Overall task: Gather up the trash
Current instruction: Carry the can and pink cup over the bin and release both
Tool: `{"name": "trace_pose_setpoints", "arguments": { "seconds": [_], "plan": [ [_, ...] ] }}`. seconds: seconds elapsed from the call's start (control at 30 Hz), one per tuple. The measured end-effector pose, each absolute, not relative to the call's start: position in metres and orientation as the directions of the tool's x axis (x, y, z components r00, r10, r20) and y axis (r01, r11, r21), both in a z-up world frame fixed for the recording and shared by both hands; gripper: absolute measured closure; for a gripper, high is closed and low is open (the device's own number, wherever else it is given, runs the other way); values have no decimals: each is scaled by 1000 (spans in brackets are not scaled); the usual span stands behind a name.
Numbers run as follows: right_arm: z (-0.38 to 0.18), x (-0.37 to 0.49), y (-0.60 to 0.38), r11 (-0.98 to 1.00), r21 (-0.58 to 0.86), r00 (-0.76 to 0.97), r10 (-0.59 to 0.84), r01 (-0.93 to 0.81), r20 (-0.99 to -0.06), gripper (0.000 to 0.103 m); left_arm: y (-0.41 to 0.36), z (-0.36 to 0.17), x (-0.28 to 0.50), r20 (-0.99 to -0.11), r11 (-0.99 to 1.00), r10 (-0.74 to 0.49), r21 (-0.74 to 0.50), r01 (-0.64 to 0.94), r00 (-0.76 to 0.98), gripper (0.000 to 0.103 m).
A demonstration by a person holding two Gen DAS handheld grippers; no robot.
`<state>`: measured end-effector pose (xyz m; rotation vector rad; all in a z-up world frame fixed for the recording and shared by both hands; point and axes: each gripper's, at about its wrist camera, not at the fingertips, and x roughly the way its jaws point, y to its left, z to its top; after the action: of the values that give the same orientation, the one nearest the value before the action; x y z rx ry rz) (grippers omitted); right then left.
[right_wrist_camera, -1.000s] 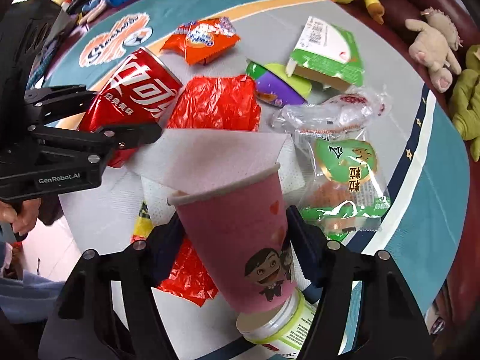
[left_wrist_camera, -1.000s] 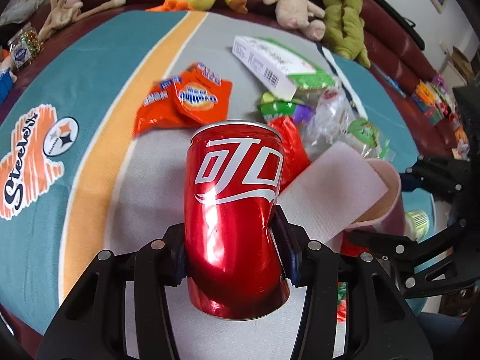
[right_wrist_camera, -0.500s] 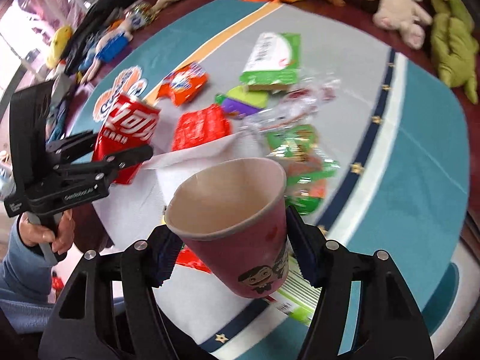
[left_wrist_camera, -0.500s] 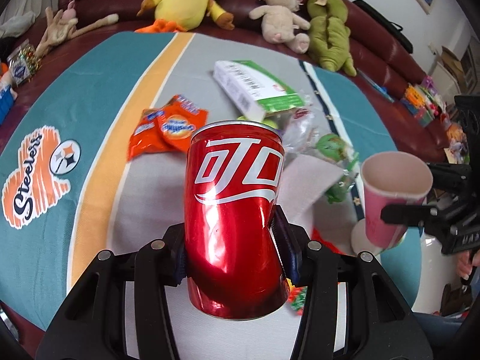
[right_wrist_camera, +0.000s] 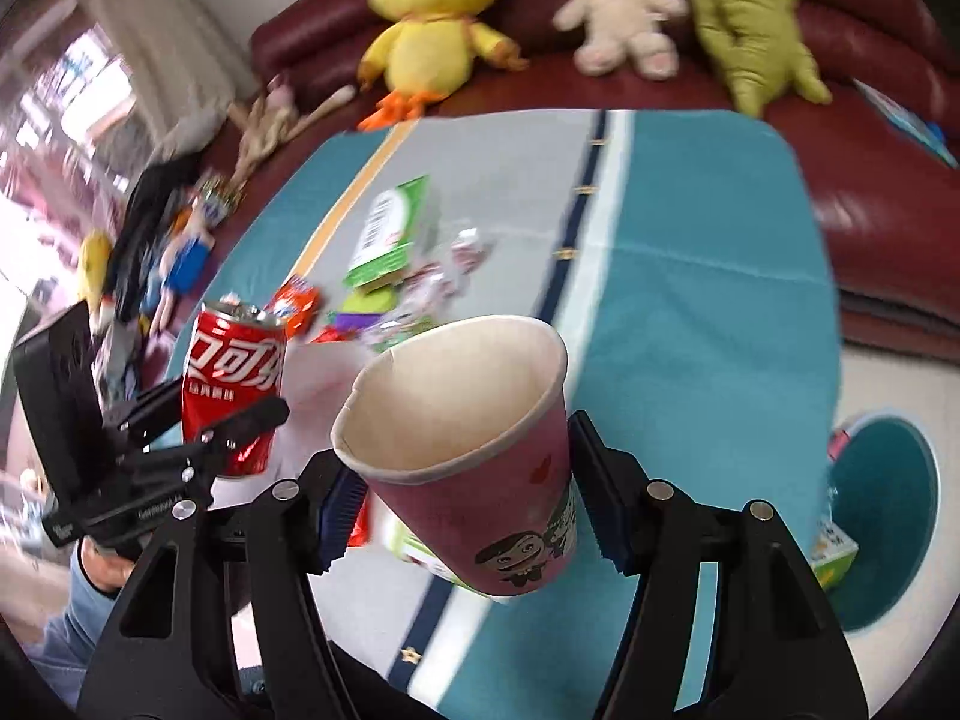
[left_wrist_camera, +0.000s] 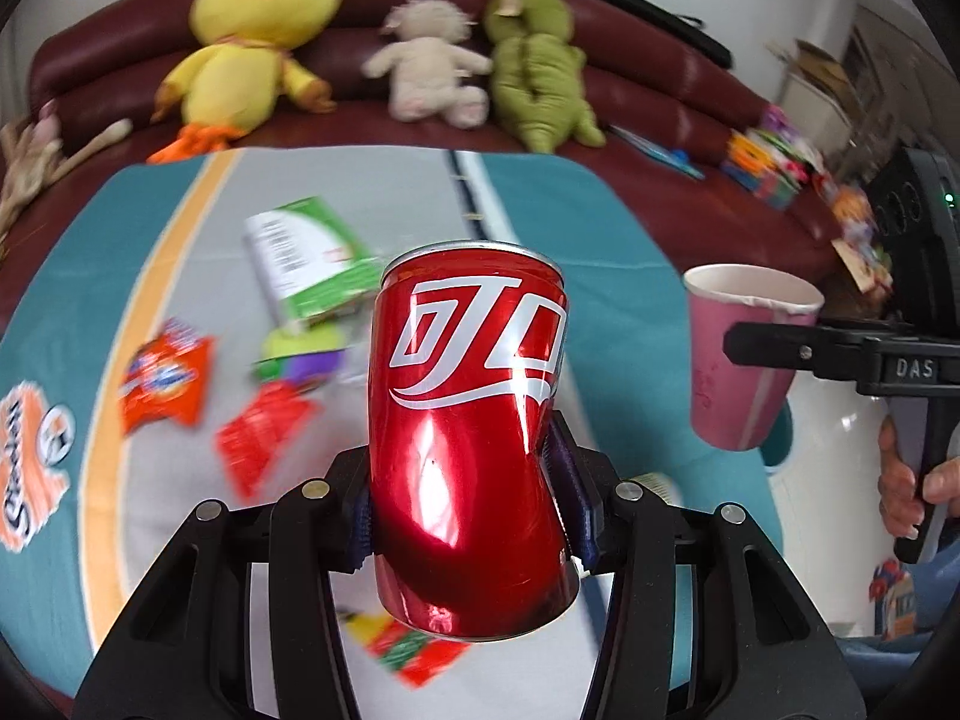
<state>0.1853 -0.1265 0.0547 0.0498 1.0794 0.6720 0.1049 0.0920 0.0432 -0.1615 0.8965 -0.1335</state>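
Note:
A dented red soda can (left_wrist_camera: 468, 432) stands upright in my left gripper (left_wrist_camera: 468, 516), whose pads press into its sides above the table. My right gripper (right_wrist_camera: 462, 516) is shut on a pink paper cup (right_wrist_camera: 480, 468) with a cartoon print, mouth up and empty. From the left wrist view the cup (left_wrist_camera: 738, 360) hangs at the right, past the table edge. The right wrist view shows the can (right_wrist_camera: 231, 384) at the left. More trash lies on the cloth: a green-white box (left_wrist_camera: 306, 264), an orange snack bag (left_wrist_camera: 162, 384), a red wrapper (left_wrist_camera: 258, 438).
The table carries a teal and grey cloth (right_wrist_camera: 690, 330). Behind it a maroon sofa (left_wrist_camera: 660, 90) holds a yellow duck (left_wrist_camera: 252, 42), a cream plush and a green plush. A round teal bin (right_wrist_camera: 882, 516) stands on the floor at the right, with a carton inside.
Both grippers have risen and drawn back from the table, carrying the can and the cup. The cup has come off the white napkin and rolled upright. The table trash now looks farther away.

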Motion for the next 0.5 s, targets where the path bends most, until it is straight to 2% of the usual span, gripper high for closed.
{"name": "trace_pose_setpoints", "arguments": {
  "seconds": [0.27,0.5],
  "plan": [
    [44,198,-240,864,414,397,500,-285,-770,42,-13,46,144,-773,955,-288,-188,229,565,54],
    [27,194,-357,892,444,493,423,-80,-761,42,-114,27,177,-811,913,-350,-183,364,469,54]
  ]
}}
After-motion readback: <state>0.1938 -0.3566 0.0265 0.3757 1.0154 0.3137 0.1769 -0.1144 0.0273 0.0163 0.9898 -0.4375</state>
